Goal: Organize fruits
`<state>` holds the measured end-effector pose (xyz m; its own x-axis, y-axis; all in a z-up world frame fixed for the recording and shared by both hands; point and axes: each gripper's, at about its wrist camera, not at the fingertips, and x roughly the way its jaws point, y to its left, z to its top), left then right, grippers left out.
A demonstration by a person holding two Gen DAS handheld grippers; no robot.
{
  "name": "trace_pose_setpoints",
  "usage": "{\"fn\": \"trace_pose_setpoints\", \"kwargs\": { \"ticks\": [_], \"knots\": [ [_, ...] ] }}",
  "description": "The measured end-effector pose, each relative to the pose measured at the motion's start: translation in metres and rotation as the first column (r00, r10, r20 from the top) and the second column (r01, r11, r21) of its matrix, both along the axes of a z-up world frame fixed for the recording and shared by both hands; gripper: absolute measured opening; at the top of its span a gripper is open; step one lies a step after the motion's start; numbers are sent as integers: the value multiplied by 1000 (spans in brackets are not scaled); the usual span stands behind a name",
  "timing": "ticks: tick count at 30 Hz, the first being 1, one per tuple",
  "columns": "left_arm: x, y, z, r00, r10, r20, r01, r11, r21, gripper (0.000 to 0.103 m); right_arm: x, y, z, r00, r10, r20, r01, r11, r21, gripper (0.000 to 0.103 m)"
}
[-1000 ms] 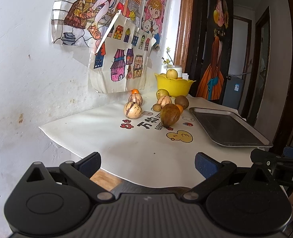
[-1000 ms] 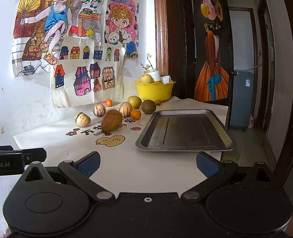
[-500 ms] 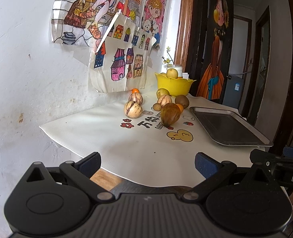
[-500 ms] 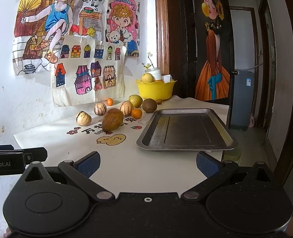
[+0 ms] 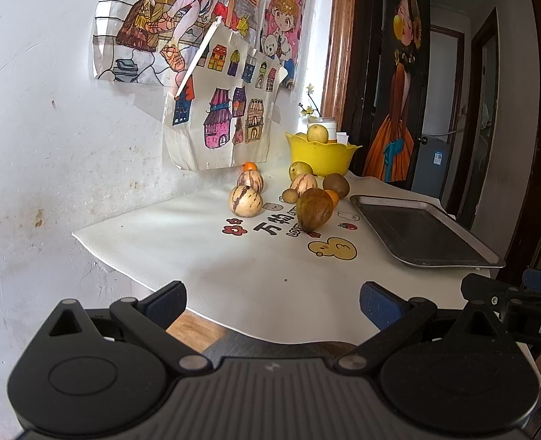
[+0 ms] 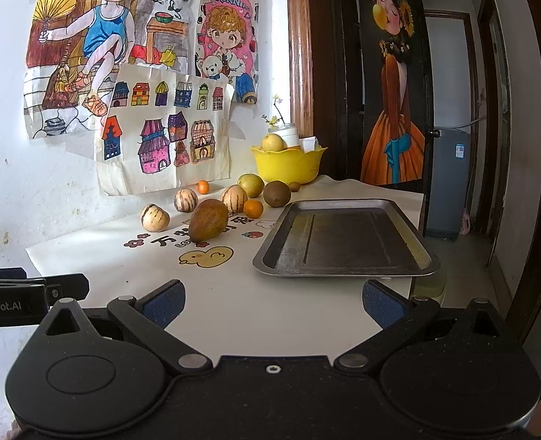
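Right wrist view: basically nothing's moved in the last second. Both the left gripper (image 5: 272, 302) and right gripper (image 6: 272, 300) stay spread and empty, fruits (image 6: 209, 220) loose on the counter (image 6: 234, 293) beside the bare tray (image 6: 343, 267), so sorting hasn't started.

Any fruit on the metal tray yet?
No, the metal tray is bare; the mango and other fruits sit on the white mat beside it.

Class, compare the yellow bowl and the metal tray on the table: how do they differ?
The yellow bowl is deep with a scalloped rim; the metal tray is flat and rectangular. The bowl holds a pale fruit; the tray holds nothing. The bowl stands by the far wall; the tray lies nearer. Both rest on the white mat.
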<state>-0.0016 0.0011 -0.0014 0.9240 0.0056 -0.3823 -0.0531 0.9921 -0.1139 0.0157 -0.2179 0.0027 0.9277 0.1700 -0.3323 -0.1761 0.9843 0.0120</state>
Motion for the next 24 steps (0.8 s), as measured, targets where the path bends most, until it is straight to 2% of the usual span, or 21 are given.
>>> {"fn": "trace_pose_setpoints", "kwargs": {
  "ticks": [12, 24],
  "knots": [
    [2, -3, -4, 1000, 4, -9, -4, 1000, 6, 103, 1, -1, 2, 1000, 0, -2, 0, 1000, 0, 103],
    [13, -11, 8, 985, 82, -150, -63, 990, 128, 103, 3, 2, -2, 1000, 4, -13, -4, 1000, -8, 103]
  ]
}}
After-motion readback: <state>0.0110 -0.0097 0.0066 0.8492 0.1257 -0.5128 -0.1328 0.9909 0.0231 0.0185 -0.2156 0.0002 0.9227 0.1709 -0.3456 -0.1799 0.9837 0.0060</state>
